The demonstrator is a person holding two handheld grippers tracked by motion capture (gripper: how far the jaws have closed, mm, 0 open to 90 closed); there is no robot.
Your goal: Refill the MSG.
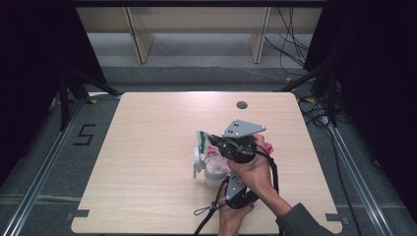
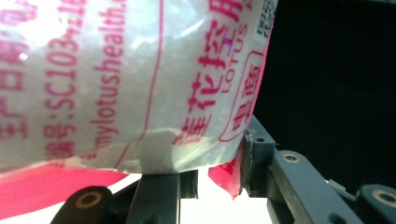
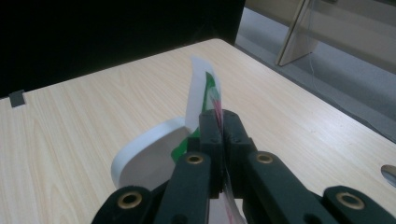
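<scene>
Room first: black curtains at nine and three o'clock, pale wooden table (image 1: pixel 147 147) central. Plastic bag (image 1: pixel 216 160) sits right of centre — light, limp, slippery film, best pinched at edges. Left gripper (image 1: pixel 231 184) clamps its lower body; right gripper (image 3: pixel 219 126) is closed tight on the top corner (image 3: pixel 201 88).

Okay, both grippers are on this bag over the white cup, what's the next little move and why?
Probably tip the plastic bag toward the white cup. The right gripper is pinched shut on the bag's top edge, the left gripper clamps its lower part, and the bag sits right above the cup, so pouring looks ready.
</scene>
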